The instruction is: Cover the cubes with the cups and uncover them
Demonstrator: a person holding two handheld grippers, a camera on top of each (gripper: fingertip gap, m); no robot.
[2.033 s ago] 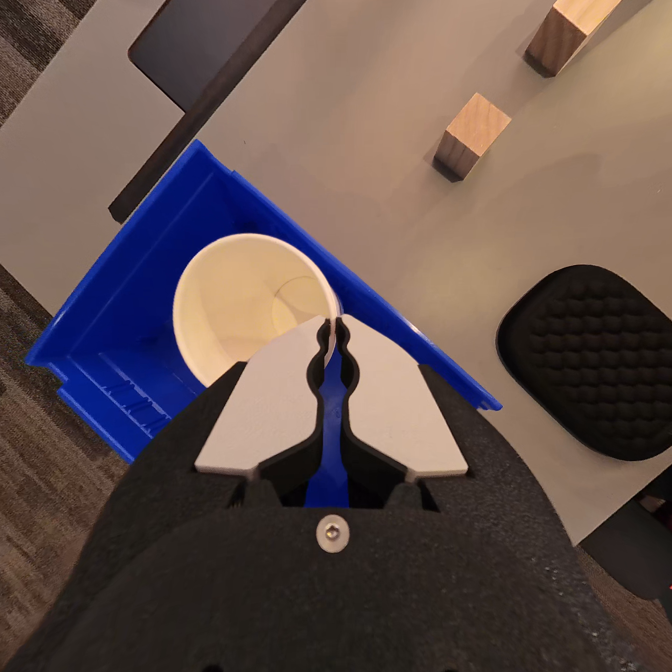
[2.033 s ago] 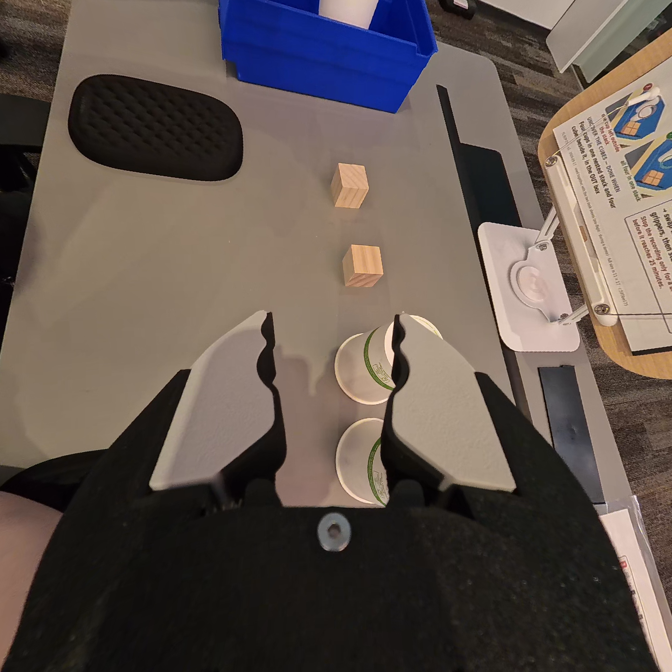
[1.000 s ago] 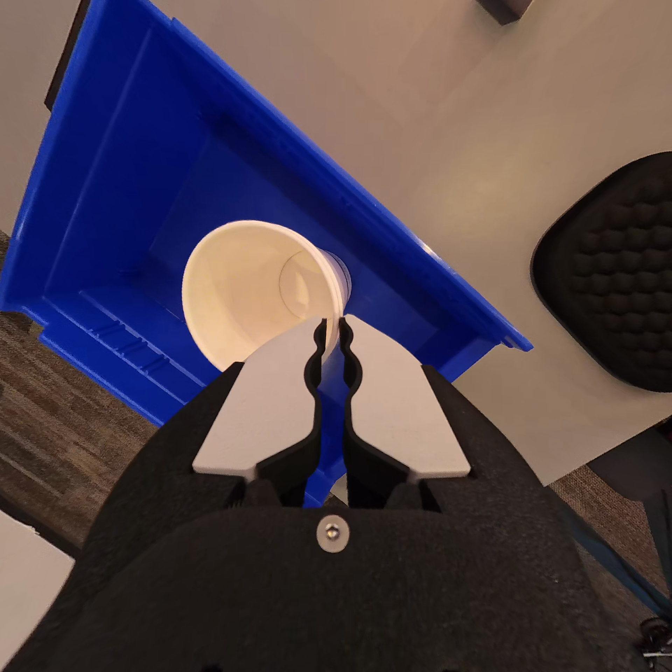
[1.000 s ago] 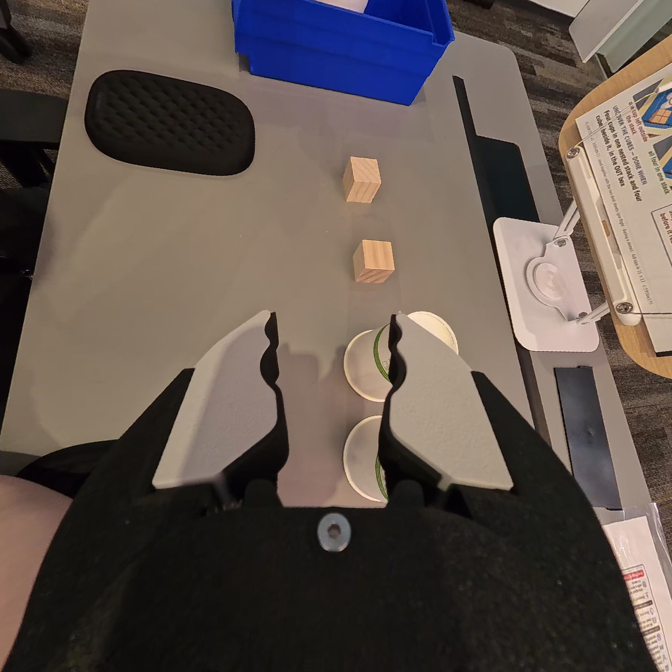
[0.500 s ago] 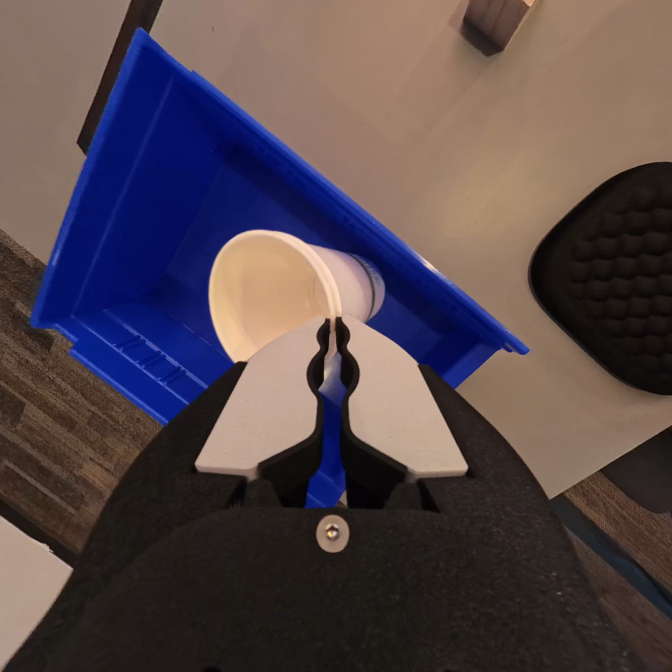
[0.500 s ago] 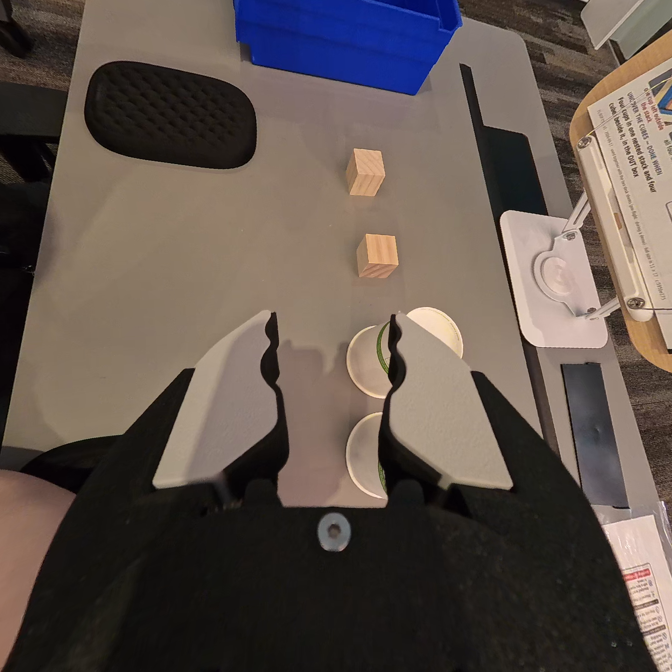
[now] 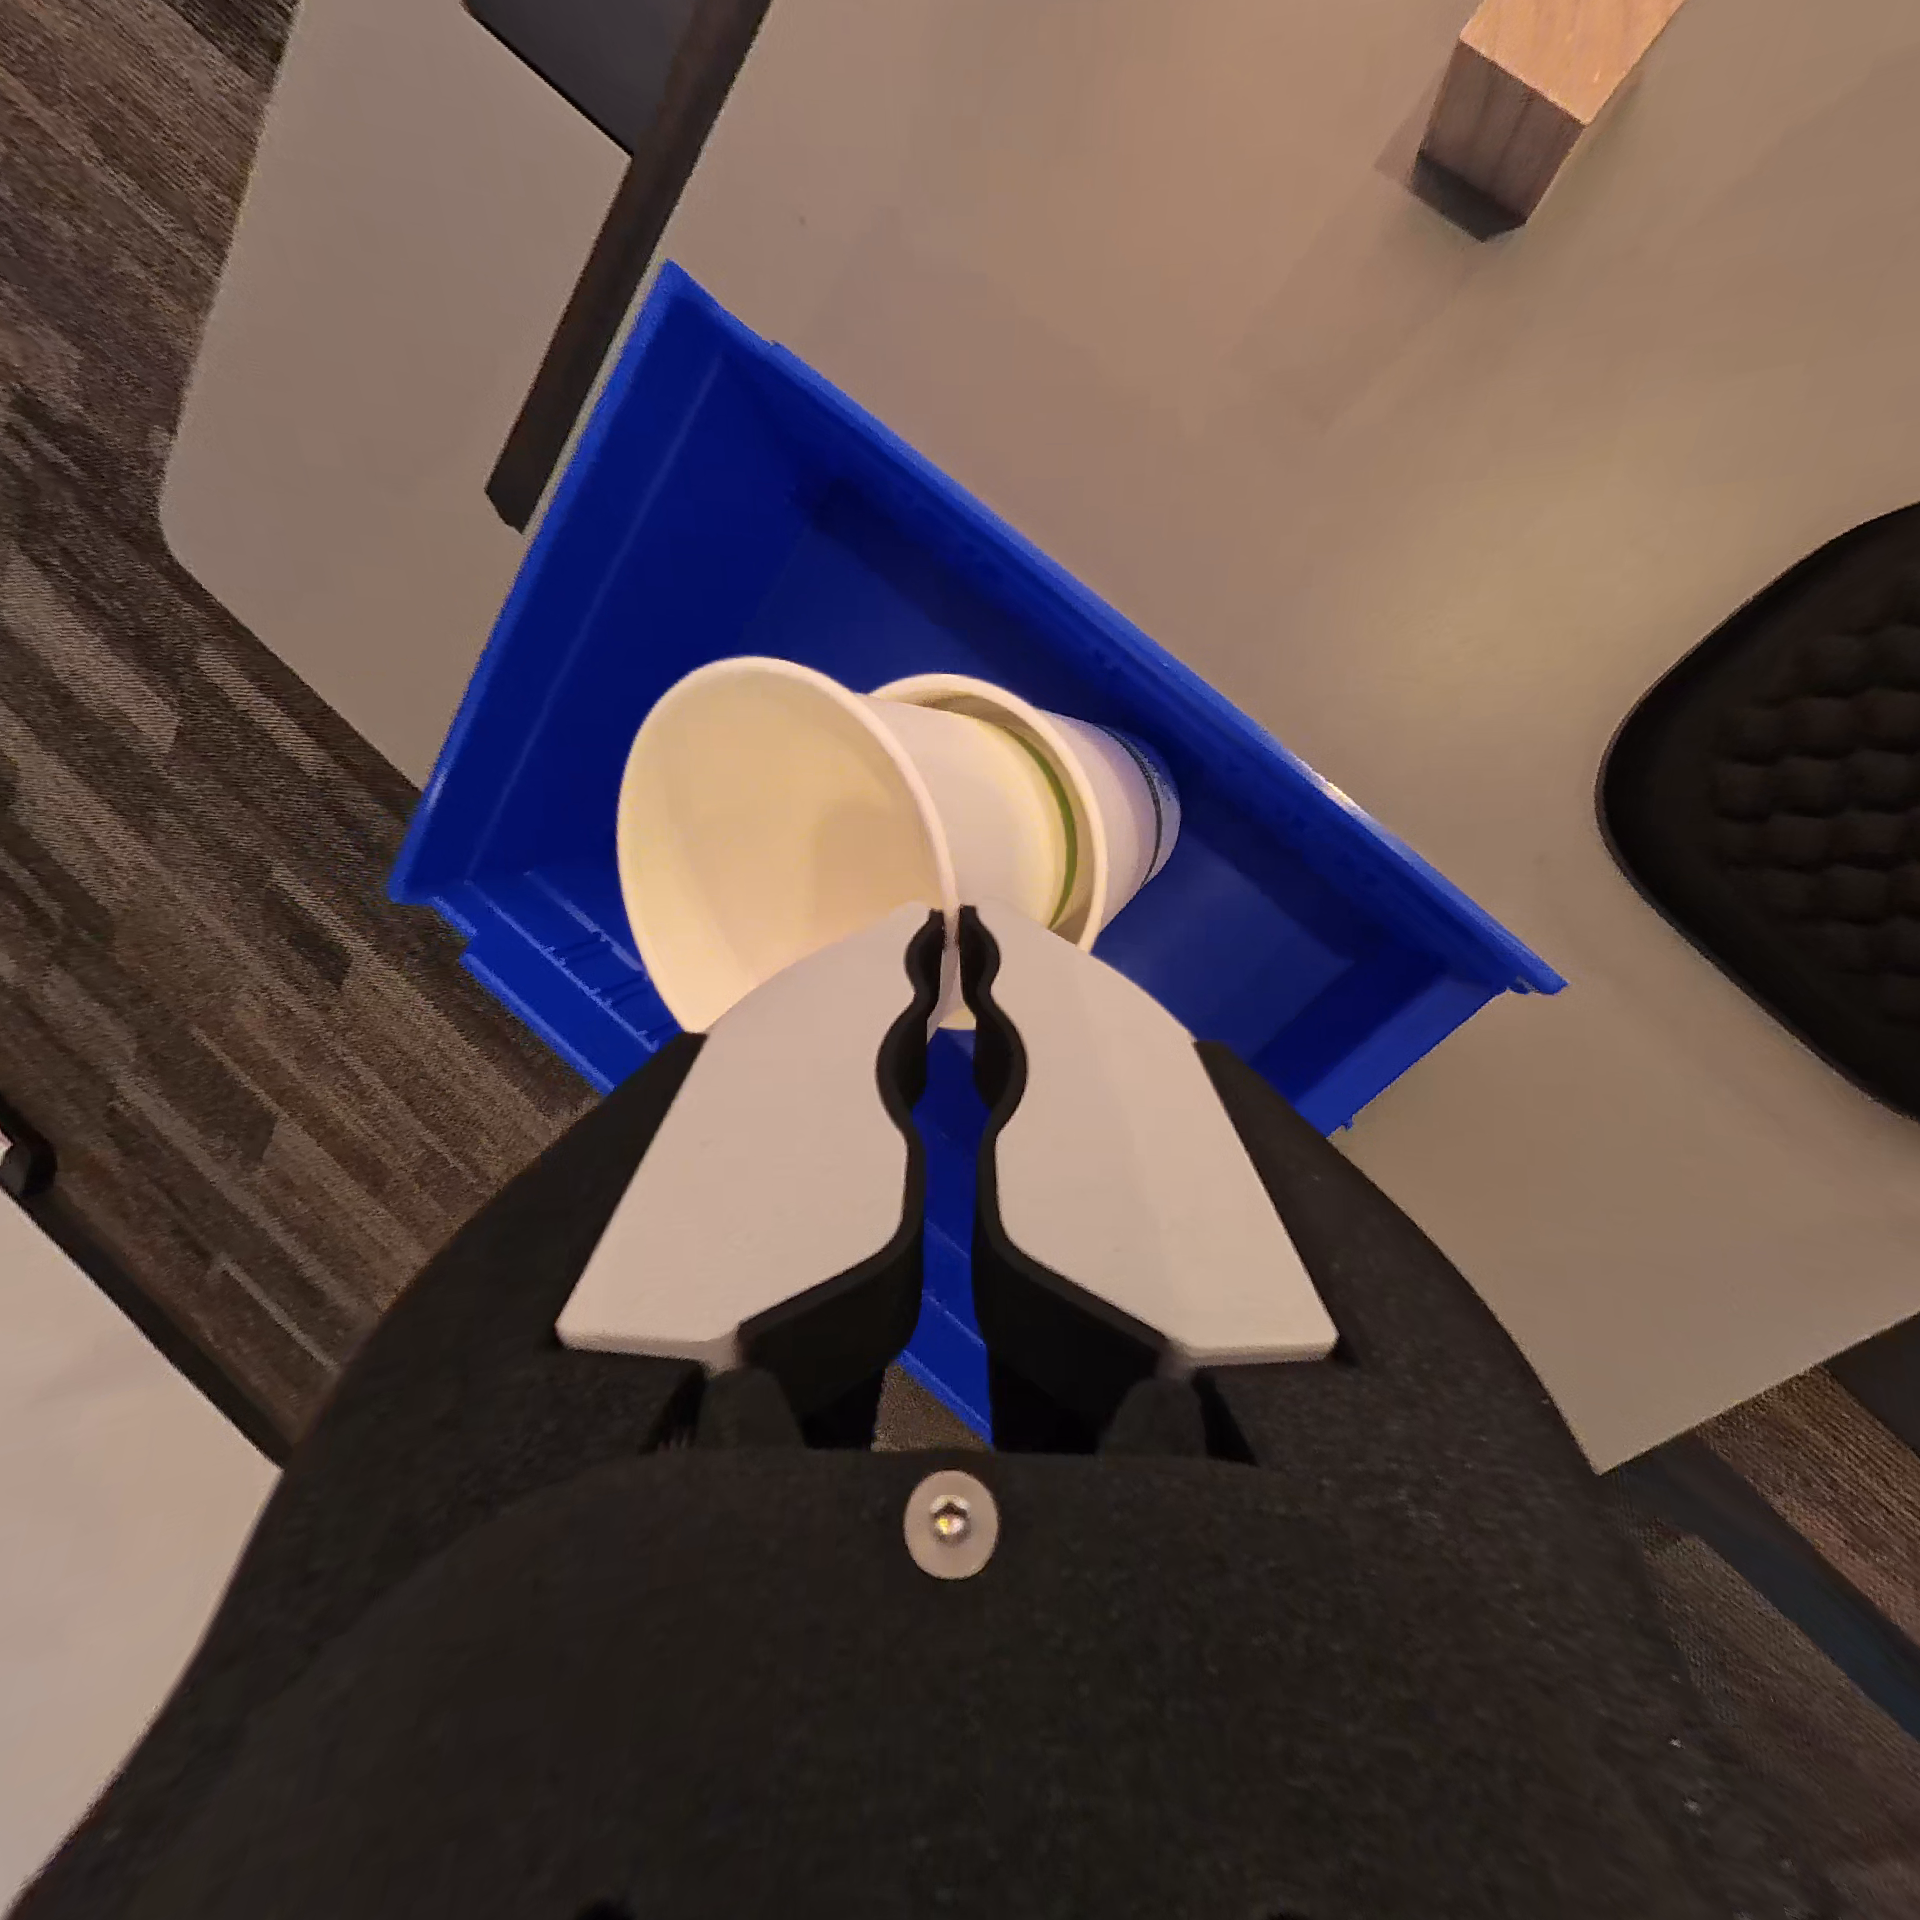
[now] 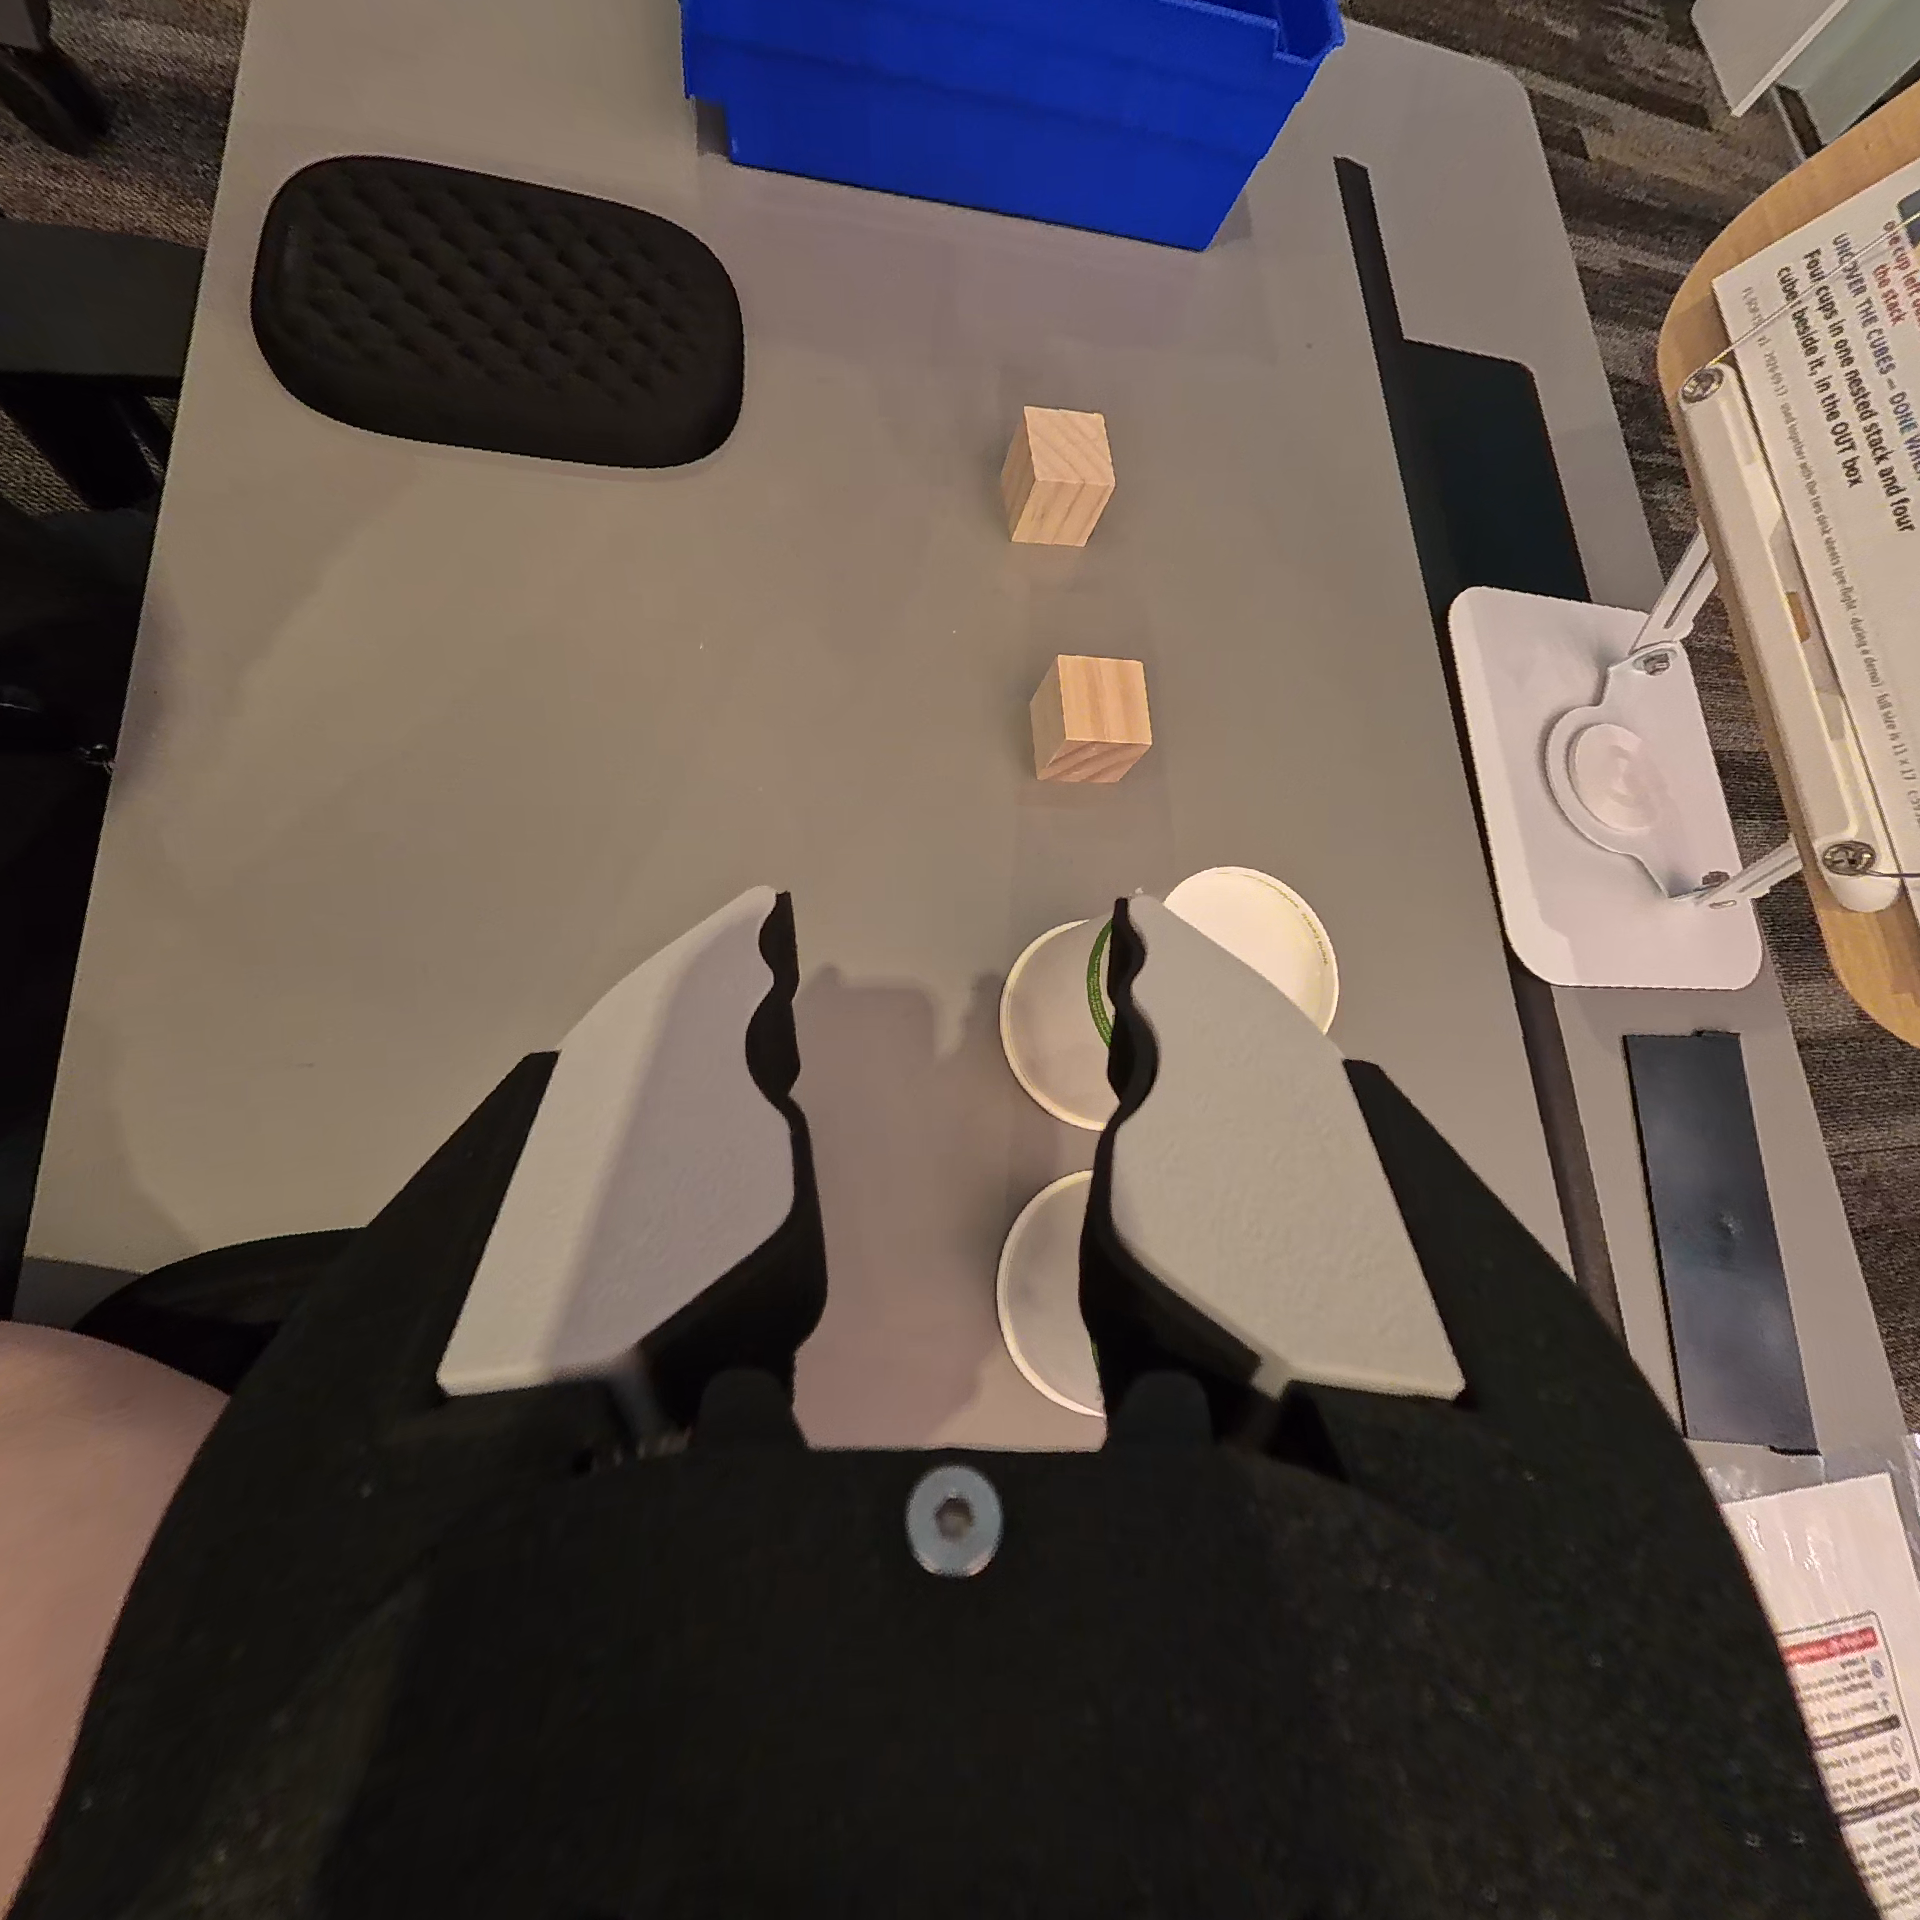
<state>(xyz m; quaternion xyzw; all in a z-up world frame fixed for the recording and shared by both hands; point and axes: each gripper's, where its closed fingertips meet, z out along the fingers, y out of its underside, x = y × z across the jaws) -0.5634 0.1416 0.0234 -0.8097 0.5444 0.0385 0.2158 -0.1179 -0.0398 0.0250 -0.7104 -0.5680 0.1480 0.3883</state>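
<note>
My left gripper (image 7: pixel 951 920) is shut on the rim of a white paper cup (image 7: pixel 769 831), held tilted above the blue bin (image 7: pixel 1039 582). A second cup (image 7: pixel 1122 800) with a green line is still around the held cup's lower end. A wooden cube (image 7: pixel 1527 114) lies beyond the bin. My right gripper (image 8: pixel 948 904) is open and empty above the grey table (image 8: pixel 520 727). Two wooden cubes (image 8: pixel 1058 475) (image 8: pixel 1091 717) stand in a row. Nearer me are two white cups (image 8: pixel 1060 1023) (image 8: pixel 1044 1288), partly hidden behind my right finger; the farther one looks tilted.
A black dimpled pad (image 8: pixel 499 312) lies at the table's far left; it also shows in the left wrist view (image 7: pixel 1787 914). The blue bin (image 8: pixel 997 94) stands at the far edge. A white stand base (image 8: pixel 1600 790) and printed sheet (image 8: pixel 1808 343) are at the right.
My left gripper has pulled the top cup partly out of the cup nested under it, whose rim and green line now show. My right gripper stays open, drifting slightly over the table.
</note>
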